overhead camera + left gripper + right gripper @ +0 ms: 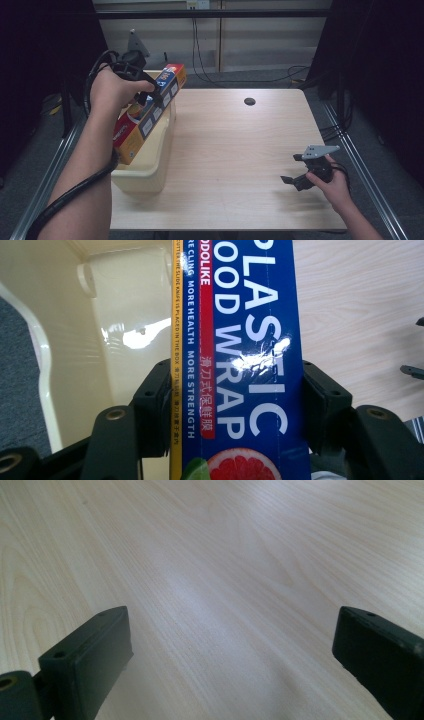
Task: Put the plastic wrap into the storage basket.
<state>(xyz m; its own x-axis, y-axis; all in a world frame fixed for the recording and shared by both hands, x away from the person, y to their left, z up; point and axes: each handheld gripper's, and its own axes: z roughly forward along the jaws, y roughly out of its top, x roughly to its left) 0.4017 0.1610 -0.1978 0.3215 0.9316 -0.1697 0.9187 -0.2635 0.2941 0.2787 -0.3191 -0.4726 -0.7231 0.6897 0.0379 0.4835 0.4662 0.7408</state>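
A long plastic food wrap box (145, 114), blue with red and yellow edges, hangs tilted over a cream plastic bin (150, 165) at the table's left edge. My left gripper (150, 95) is shut on the box near its middle. In the left gripper view both black jaws press the sides of the box (240, 365), with the bin's inner wall (125, 315) behind it. My right gripper (295, 170) rests low over the table at the front right, open with nothing between its jaws; the right gripper view looks between its fingers (90, 655) at bare wood.
The light wooden table (235, 145) has a dark round hole (249, 101) near its far edge. Cables trail on the floor behind the table. Metal rails run along both sides of the table.
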